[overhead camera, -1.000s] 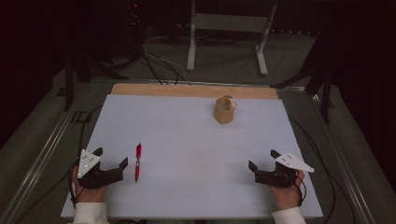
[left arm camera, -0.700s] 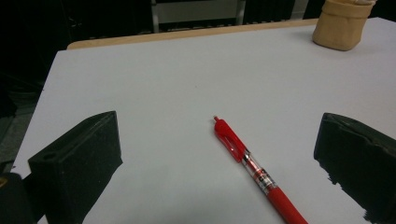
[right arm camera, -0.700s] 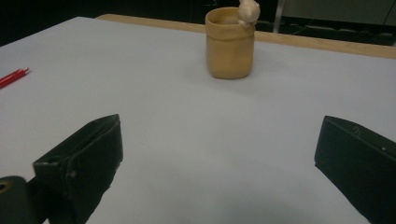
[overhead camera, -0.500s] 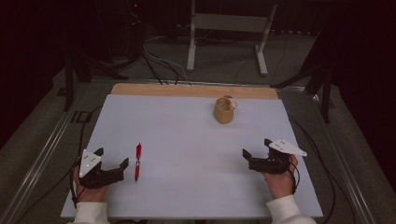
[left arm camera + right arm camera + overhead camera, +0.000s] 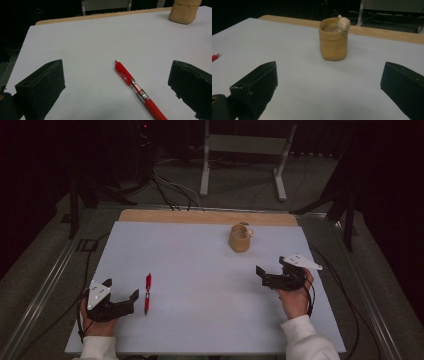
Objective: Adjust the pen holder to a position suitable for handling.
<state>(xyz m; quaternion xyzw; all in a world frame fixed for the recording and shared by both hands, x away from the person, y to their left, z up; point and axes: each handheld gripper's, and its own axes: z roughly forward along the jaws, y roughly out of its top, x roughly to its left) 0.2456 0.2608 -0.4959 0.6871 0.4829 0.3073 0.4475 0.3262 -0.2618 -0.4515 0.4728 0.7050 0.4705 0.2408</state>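
We see the red pen [image 5: 136,87] lying between and ahead of the wide-apart left gripper [image 5: 112,87], seemingly untouched.

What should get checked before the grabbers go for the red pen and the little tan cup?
1. Left gripper fingers spread wide: ok.
2. Red plastic click pen lies flat between those fingers, not touched: ok.
3. Right gripper fingers spread wide: ok.
4. Small tan pottery cup stands upright, straight ahead of the right gripper: ok.
5. White table sheet bare between pen and cup: ok.
6. Cup hollow enough to take the pen: cannot tell.
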